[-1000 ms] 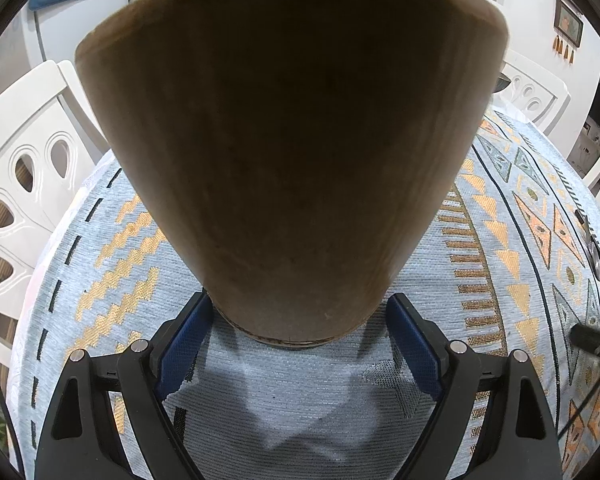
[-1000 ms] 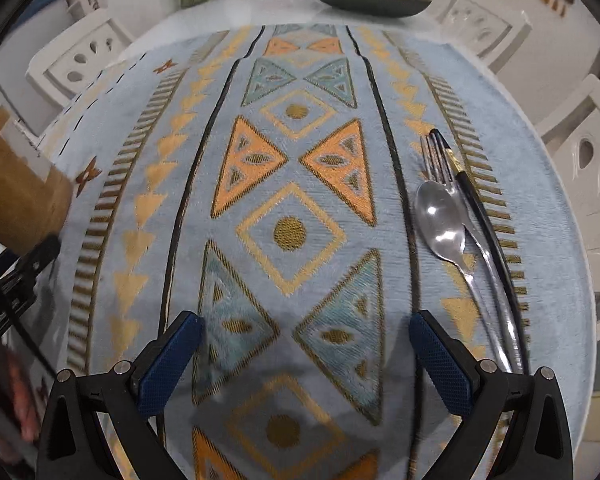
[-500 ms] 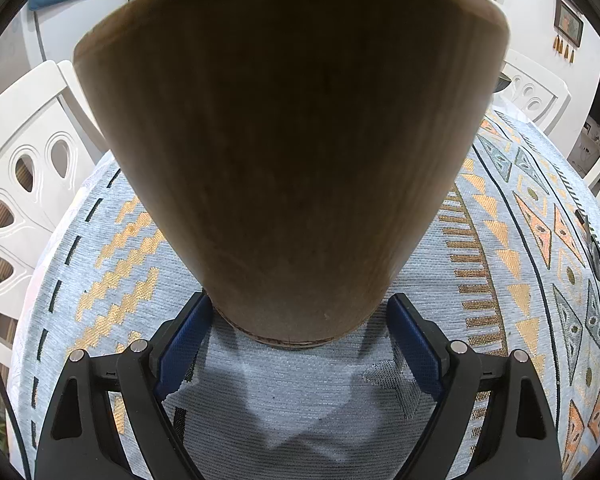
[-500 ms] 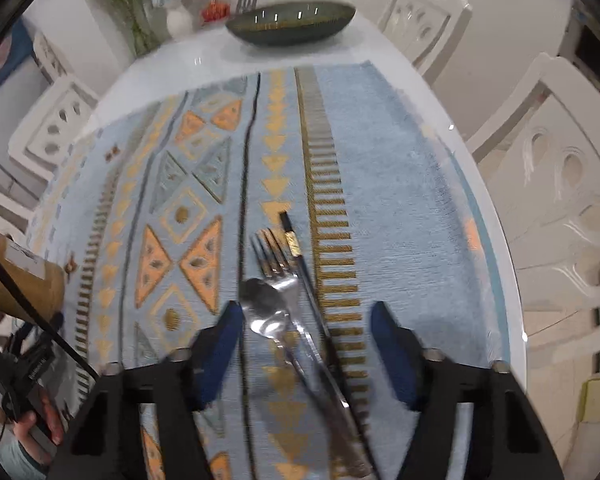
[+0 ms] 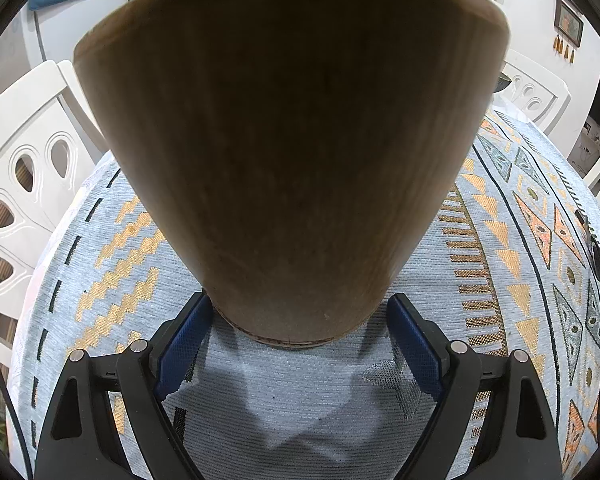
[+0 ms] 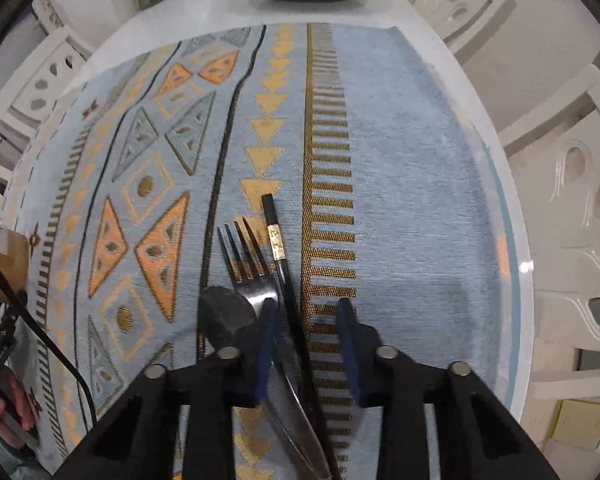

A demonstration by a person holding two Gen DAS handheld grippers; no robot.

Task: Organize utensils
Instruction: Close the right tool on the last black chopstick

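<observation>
The right hand-held gripper is closing around the black chopstick, pads not yet pressing; it should avoid catching the fork just left. The left hand-held gripper is clamping the wooden holder on the counter.

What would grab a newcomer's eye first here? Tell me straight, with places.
The big wooden holder fills the left wrist view, its base clamped by the left hand-held gripper. In the right wrist view, a fork, spoon and black chopsticks lie bunched on the patterned tablecloth, the right hand-held gripper closing around the chopsticks.
</observation>
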